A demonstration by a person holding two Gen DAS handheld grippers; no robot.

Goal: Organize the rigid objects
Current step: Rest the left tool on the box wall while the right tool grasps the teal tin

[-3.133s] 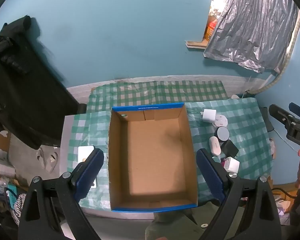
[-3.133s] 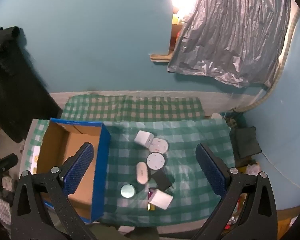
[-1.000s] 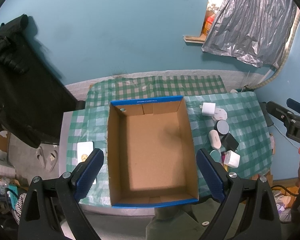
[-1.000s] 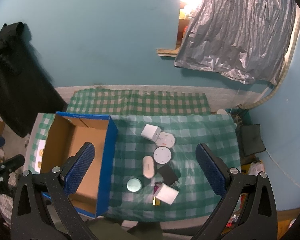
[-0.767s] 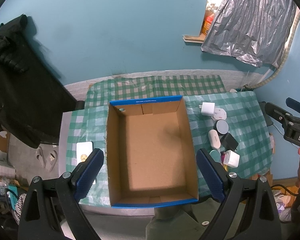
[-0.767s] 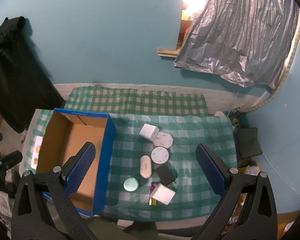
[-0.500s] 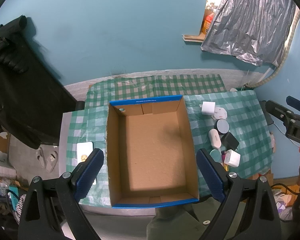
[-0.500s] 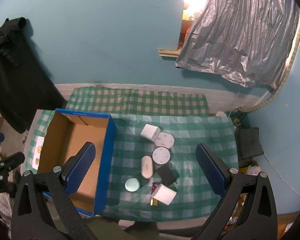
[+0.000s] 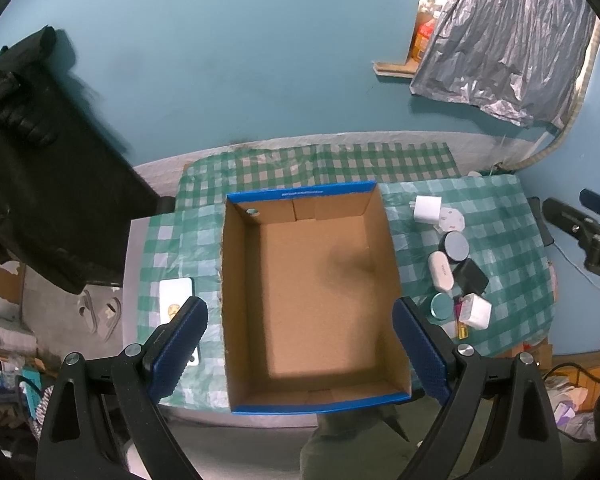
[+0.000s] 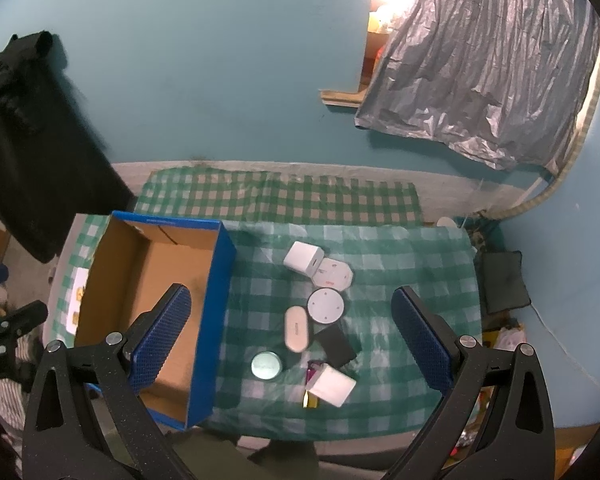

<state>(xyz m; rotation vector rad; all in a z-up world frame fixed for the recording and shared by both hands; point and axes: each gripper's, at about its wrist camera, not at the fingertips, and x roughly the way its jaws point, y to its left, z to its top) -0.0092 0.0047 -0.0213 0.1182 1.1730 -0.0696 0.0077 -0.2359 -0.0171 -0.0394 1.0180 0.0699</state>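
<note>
Jaws: left gripper (image 9: 300, 332) and right gripper (image 10: 288, 328) both wide apart, empty.
Handling: white charger cube (image 10: 303, 258) light, stiff, slick; pinch flat sides.

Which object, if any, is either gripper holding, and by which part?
Nothing is held. The left gripper and right gripper are both open and empty, above the box and table.

checkered table (image 10: 420, 264), cardboard box (image 10: 216, 280), small gadgets (image 10: 326, 306)

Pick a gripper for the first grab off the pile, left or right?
Right, probably. The right gripper hangs open directly above the pile, with the white oval case between its fingers. The left gripper is open over the empty cardboard box.
</note>
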